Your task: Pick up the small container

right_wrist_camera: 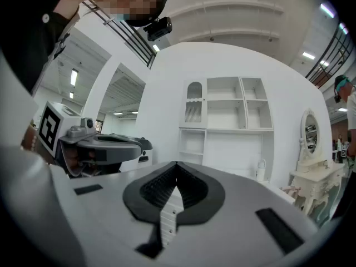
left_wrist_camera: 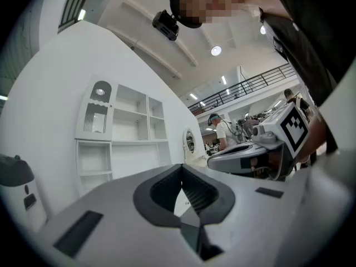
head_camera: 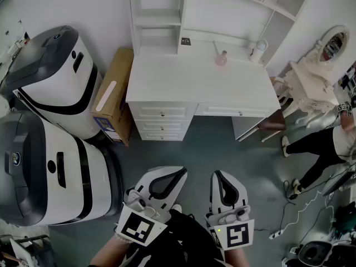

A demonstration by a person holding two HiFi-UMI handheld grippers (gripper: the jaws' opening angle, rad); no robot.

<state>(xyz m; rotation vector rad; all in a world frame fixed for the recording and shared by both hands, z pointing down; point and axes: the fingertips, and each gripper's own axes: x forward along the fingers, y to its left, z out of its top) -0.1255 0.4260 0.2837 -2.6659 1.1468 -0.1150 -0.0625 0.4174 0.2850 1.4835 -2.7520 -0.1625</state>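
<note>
A white desk (head_camera: 200, 85) with a shelf hutch stands ahead of me across the grey floor. Toward its back right sit a small pink container (head_camera: 221, 59) and a white bottle (head_camera: 257, 51); the bottle (right_wrist_camera: 260, 170) also shows in the right gripper view. Both grippers are held low and close to my body, well short of the desk. My left gripper (head_camera: 179, 170) is shut with nothing in it, its jaws meeting at the tip (left_wrist_camera: 182, 168). My right gripper (head_camera: 216, 173) is shut and empty too (right_wrist_camera: 177, 164). Each gripper view shows the other gripper alongside.
Two large white-and-black machines (head_camera: 53, 77) (head_camera: 50, 174) stand at the left. A cardboard box (head_camera: 114, 96) leans against the desk's left side. At the right are a brown-seated stool (head_camera: 272, 124), an ornate white vanity with an oval mirror (head_camera: 320, 65), a person (head_camera: 325, 149), and cables (head_camera: 289, 210).
</note>
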